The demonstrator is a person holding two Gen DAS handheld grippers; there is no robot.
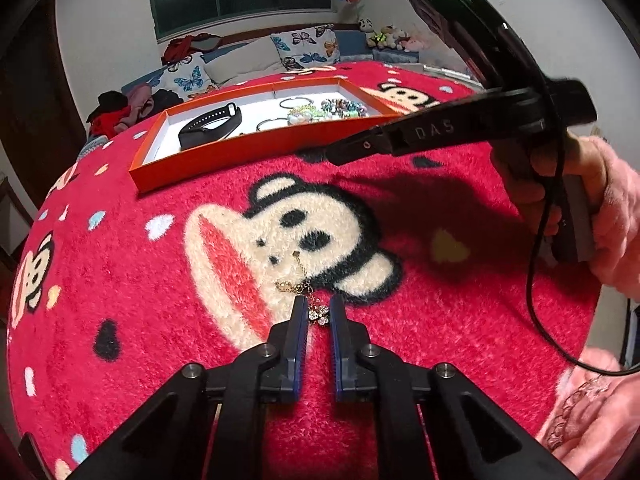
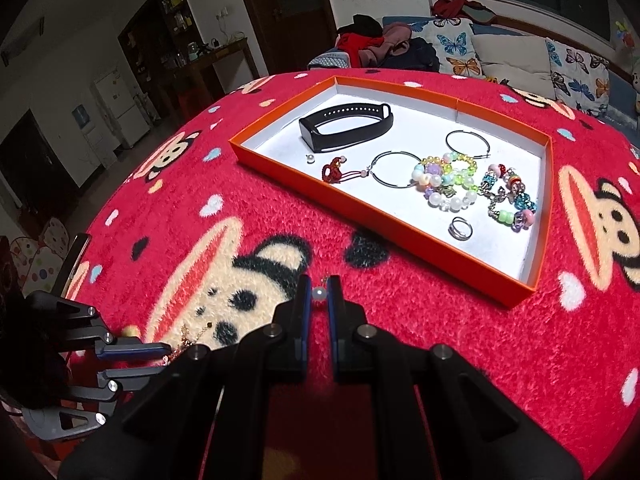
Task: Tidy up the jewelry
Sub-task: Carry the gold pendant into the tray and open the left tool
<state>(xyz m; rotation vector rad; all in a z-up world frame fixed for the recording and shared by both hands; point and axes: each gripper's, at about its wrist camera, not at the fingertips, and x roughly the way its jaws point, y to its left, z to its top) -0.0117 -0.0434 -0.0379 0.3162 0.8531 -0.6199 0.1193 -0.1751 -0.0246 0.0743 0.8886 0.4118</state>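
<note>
Blanket (image 2: 400, 360): red plush with cartoon monkey faces, spread under everything.
Orange tray (image 2: 536, 280): ahead and right of the right gripper, well apart; already holding a black band (image 2: 348, 124), hoop earrings, bead bracelets.
Right gripper (image 2: 319, 294): raised, jaws narrow, pinching a pearl earring (image 2: 319, 293).
Left gripper (image 1: 319, 314): low on the blanket, jaws narrowly parted, straddling a gold chain's flower pendant (image 1: 320, 314); grip not yet closed.
Gold chain (image 1: 296, 284): long axis trailing forward, away from the left gripper.

A home living room: butterfly cushions (image 2: 456, 46) on a sofa (image 2: 512, 60), stuffed toys (image 1: 384, 34).
</note>
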